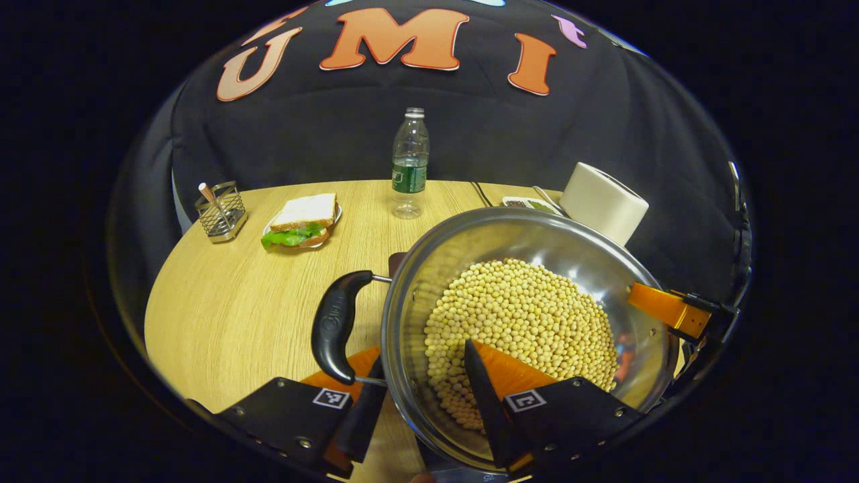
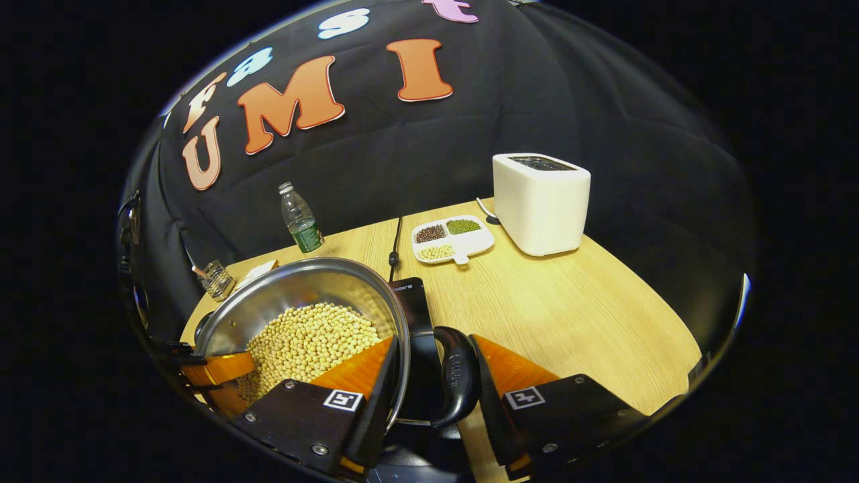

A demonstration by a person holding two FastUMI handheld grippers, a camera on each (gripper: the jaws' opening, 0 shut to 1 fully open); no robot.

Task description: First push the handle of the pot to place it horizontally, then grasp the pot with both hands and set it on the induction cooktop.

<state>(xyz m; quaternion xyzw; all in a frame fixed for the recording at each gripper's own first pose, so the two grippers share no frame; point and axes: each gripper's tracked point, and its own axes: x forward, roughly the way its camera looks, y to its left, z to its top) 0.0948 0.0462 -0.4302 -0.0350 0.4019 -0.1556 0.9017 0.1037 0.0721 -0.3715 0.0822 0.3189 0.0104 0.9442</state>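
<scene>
Gripped a steel pot (image 1: 530, 268) of soybeans (image 1: 523, 322) from both sides above the counter (image 1: 228, 322): left gripper (image 1: 426, 389) straddled its rim beside one black handle (image 1: 333, 325), jaws apart. Right gripper (image 2: 433, 376) likewise spanned rim and other handle (image 2: 456, 379), over the induction cooktop (image 2: 413, 302); contact unclear.
</scene>
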